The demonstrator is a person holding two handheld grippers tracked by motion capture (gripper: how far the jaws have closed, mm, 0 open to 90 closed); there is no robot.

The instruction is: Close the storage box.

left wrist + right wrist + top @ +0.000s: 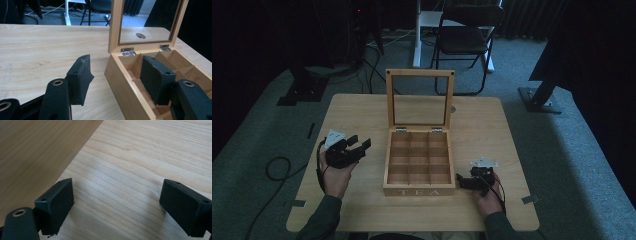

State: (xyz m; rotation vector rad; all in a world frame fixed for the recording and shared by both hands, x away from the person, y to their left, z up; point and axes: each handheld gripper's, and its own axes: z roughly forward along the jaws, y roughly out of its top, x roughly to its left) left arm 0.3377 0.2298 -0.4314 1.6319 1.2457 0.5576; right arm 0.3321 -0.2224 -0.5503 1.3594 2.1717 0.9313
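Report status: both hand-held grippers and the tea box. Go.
Left hand-held gripper open, left of box. Right hand-held gripper open, low over table by box's right side. Light wooden tea box lid up, compartments look empty. Nothing in the way.

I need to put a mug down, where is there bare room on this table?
The table is bare left of the open tea box, behind the left gripper, and right of the box toward the far right corner, behind the right gripper. The front edge between the forearms is a narrow strip. The box's compartments look empty.
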